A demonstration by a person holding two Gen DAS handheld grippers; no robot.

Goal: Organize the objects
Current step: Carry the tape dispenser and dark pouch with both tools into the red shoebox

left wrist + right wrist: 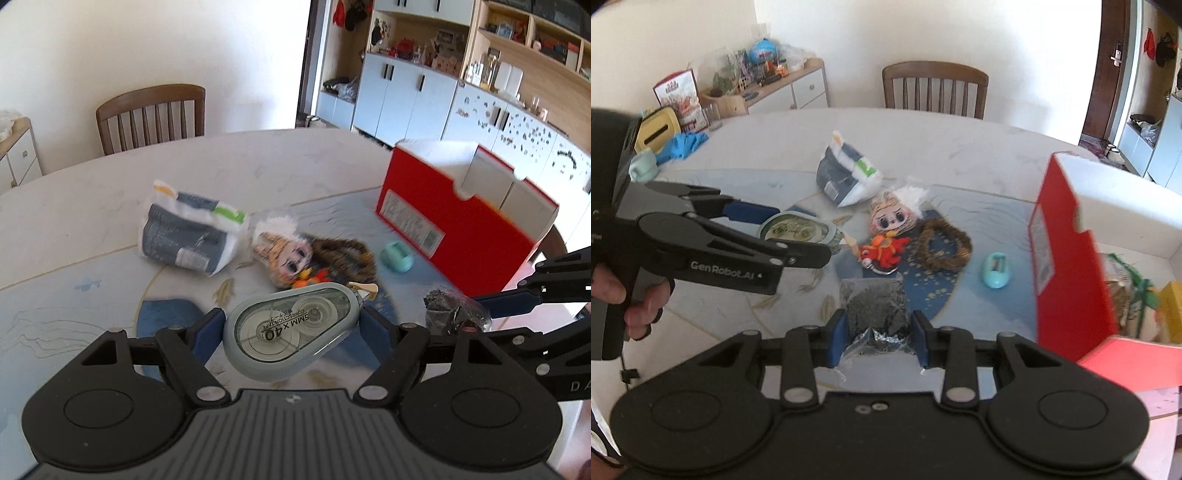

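Left gripper (291, 325) is pinching the correction tape dispenser (291, 330) between its blue pads, held flat with the "5MM x 40" label facing up, lifted above the table (92, 206). In the right wrist view that gripper comes in from the left, roughly level, with the person's left hand (631, 295) wrapped round its handle.

Right gripper (877, 338) is clamped on a small clear bag of dark granules (873, 306), also off the table, just beside the left one. Its fingers point toward the far chair (934, 88).

Red box (458, 218) stands open to the right, near the right gripper.

On the table ahead: white and grey pouch (188, 232), plush doll head (282, 251), red knitted toy (882, 251), brown fuzzy ring (945, 243), teal sharpener (397, 256).
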